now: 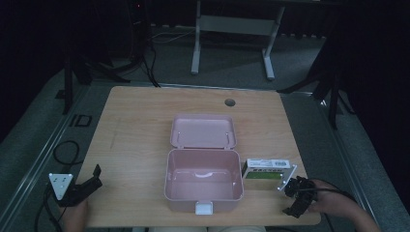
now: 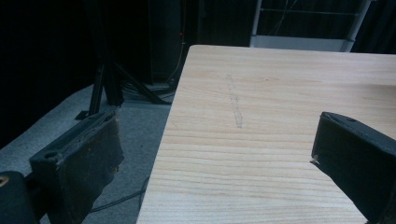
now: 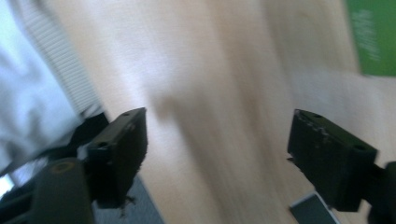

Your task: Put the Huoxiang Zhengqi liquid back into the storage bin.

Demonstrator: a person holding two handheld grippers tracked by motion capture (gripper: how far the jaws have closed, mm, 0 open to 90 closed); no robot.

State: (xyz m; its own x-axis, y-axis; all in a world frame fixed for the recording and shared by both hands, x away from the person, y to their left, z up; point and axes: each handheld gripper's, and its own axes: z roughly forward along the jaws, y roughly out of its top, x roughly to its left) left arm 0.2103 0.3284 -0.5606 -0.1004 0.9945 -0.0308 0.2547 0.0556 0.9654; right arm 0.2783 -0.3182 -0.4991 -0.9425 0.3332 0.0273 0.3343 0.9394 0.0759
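While both the left gripper (image 1: pixel 92 180) and right gripper (image 1: pixel 296 195) rest empty, jaws apart, the small green-and-white carton (image 1: pixel 267 170) at 3 o'clock of the open pink box (image 1: pixel 203 181) looks light, probably crushable; grip its long sides.

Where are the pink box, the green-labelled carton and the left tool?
pink box (image 1: pixel 237 183), high view, right wall.
green-labelled carton (image 1: pixel 263 175), high view, green face.
left tool (image 1: pixel 96 175), high view, between its jaw tips.
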